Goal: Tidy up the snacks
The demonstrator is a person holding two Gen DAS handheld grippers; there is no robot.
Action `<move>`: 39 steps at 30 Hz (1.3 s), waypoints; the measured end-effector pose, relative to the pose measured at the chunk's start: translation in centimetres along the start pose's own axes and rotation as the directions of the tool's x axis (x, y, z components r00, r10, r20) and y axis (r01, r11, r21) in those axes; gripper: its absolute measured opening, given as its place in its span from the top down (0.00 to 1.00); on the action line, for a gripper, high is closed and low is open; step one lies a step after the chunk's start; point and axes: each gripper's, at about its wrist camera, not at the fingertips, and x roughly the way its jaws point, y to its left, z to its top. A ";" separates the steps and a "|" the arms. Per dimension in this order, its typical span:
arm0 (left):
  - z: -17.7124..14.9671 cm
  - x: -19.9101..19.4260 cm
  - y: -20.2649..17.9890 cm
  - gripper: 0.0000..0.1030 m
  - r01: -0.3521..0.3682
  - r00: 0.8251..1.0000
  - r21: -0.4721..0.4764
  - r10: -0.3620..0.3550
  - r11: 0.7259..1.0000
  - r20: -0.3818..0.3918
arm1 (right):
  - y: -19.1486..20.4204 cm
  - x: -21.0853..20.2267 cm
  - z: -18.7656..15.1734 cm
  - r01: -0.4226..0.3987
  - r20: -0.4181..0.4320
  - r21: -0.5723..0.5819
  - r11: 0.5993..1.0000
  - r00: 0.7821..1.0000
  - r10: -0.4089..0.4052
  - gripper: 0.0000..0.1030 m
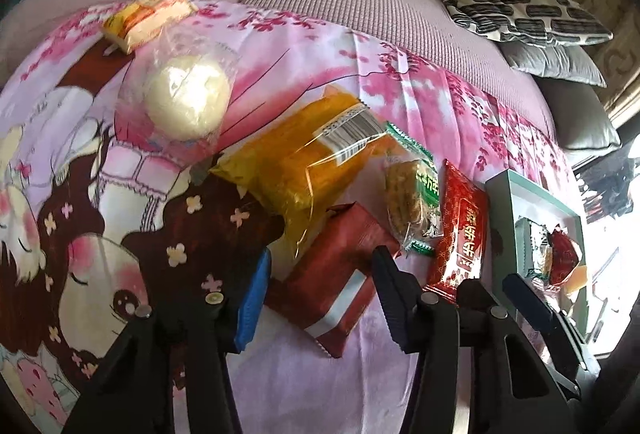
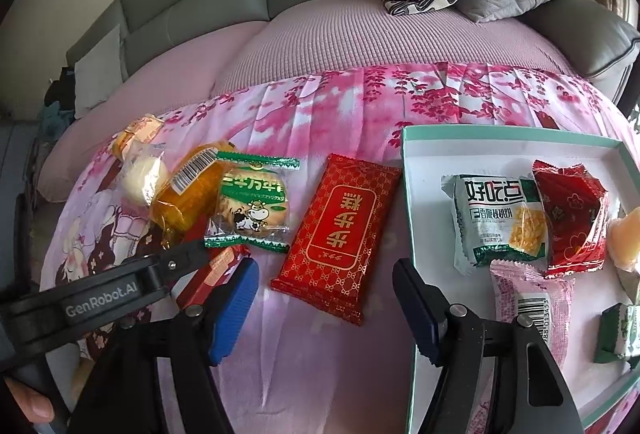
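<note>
- Left tongs (image 1: 322, 252) sit astride the red-brown packet (image 1: 332, 274), low centre of the left view. Both pads look pressed to its long edges, jaws fairly narrow, so I judge it gripped.
- Doing this well: squeeze just enough. The wrapper is slick and probably crushable, so lift straight up before swinging across.
- The orange bag (image 1: 300, 170) overlaps the packet's upper corner, so I go slowly or it may drag along.
- Right tongs (image 2: 324, 264) hang about half open and empty above the lower end of the red-and-gold packet (image 2: 340, 230).
- The box (image 2: 406, 194), centre right to far right in the right view, already holds several snacks. That's my likely target.
</note>
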 end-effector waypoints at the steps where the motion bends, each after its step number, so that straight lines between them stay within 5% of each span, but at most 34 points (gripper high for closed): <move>1: 0.0 0.0 0.2 0.48 0.000 1.000 -0.009 0.000 1.000 -0.002 | 0.0 0.0 0.0 -0.001 0.000 0.002 1.000 1.000 0.001 0.30; 12: -0.2 -0.6 1.3 0.48 -0.025 1.000 -0.056 0.025 0.998 0.004 | 0.2 0.1 -0.1 0.004 -0.003 -0.002 1.000 1.000 -0.004 0.30; 24: -0.3 -0.3 -0.7 0.49 0.013 1.000 0.058 -0.012 0.998 -0.014 | -0.9 -0.4 0.2 -0.061 -0.002 0.071 0.996 0.998 0.061 0.30; 39: -0.5 0.6 -1.6 0.41 -0.007 1.000 0.131 0.011 0.991 -0.027 | -2.3 -2.3 0.7 -0.045 0.052 0.099 0.994 0.998 0.040 0.30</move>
